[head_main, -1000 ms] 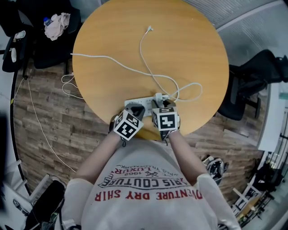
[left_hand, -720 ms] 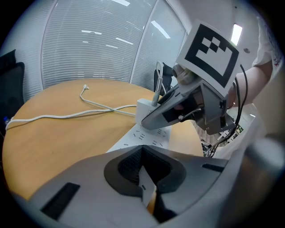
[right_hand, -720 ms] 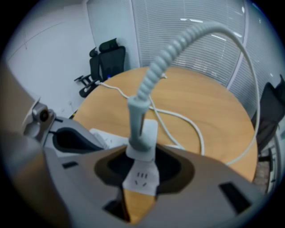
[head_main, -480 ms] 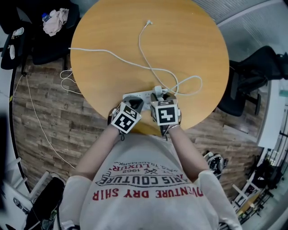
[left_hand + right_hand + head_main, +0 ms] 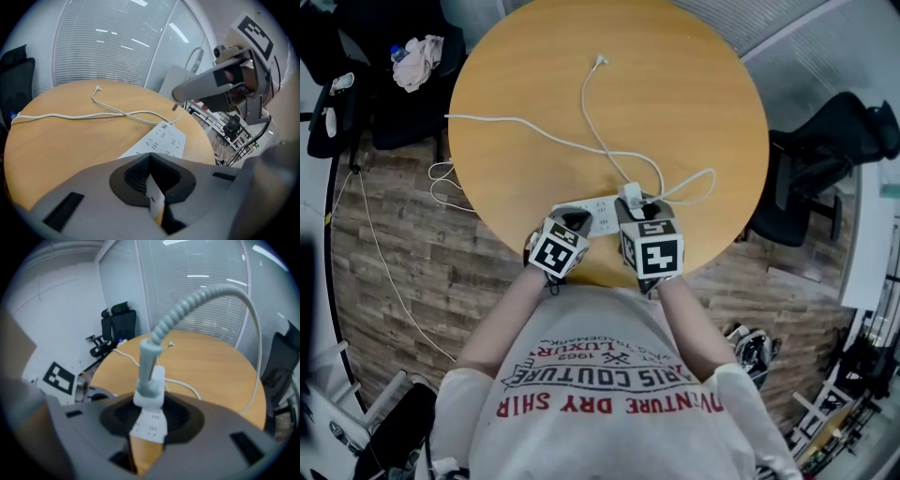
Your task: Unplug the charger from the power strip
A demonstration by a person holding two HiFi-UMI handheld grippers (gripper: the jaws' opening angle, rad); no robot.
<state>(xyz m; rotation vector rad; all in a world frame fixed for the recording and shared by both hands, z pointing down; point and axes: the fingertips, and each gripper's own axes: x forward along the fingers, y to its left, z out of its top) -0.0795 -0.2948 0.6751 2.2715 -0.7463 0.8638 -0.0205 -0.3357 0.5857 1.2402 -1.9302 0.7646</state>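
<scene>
On the round wooden table [image 5: 675, 103], near its front edge, lies a white power strip [image 5: 598, 203] [image 5: 161, 140]. My right gripper [image 5: 635, 210] [image 5: 149, 404] is shut on the white charger [image 5: 631, 195] [image 5: 151, 385]; its jaws have just been closing on it. The charger hangs above the strip, whose slotted face [image 5: 151, 426] shows below it. The charger's cable [image 5: 692, 184] loops to the right and runs back across the table. My left gripper [image 5: 575, 223] [image 5: 152, 190] rests tips-down on the strip's near end, jaws almost together, only a sliver of strip showing through.
The strip's own cord [image 5: 492, 120] runs left off the table and down to the wooden floor [image 5: 403, 244]. Black chairs stand at the left [image 5: 366, 94] and at the right [image 5: 825, 155]. A cloth [image 5: 417, 56] lies on the left chair.
The right gripper has risen with the charger, which now sits clear above the strip instead of plugged into it. The left gripper stayed on the strip.
</scene>
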